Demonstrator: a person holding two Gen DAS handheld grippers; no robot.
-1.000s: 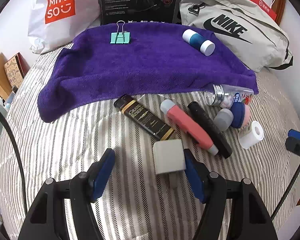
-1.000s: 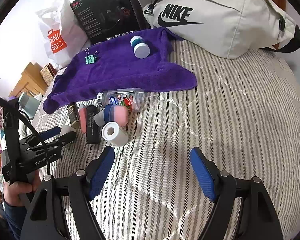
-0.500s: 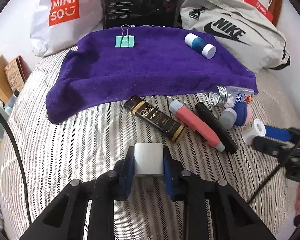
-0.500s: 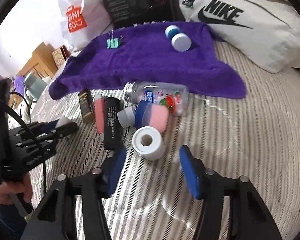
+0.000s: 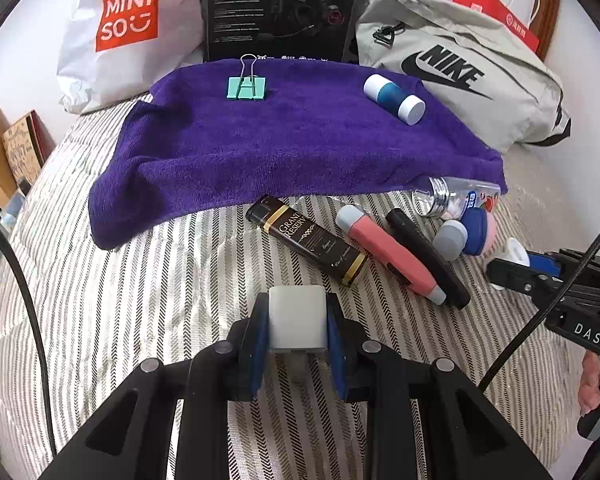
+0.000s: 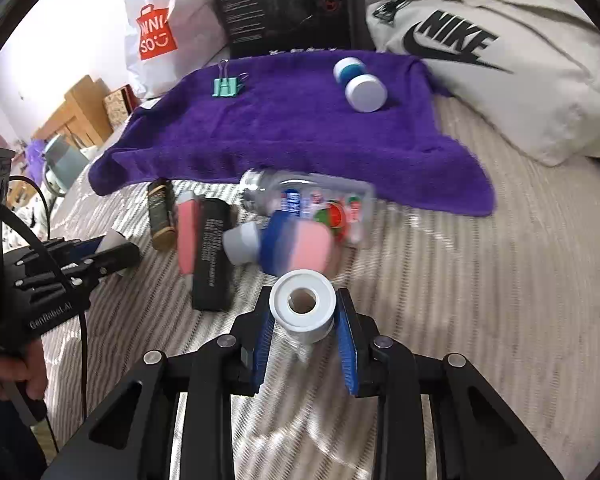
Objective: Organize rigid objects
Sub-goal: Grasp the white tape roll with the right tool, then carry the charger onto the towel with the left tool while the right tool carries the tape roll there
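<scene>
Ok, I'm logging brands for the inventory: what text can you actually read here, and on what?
"MINI SO" on the white shopping bag.
"NIKE" on the grey bag.
"GRAND RESERVE" on the dark tube.
"DAS" on the right gripper, seen from the left wrist camera.
"GenRobot.AI" on the left gripper, seen from the right wrist camera.
Black box, clear bottle label, black stick: print too small or blurred.

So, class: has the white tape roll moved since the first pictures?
Yes. The white tape roll has left its spot beside the pink-and-blue bottle; the right gripper now clamps it.
</scene>
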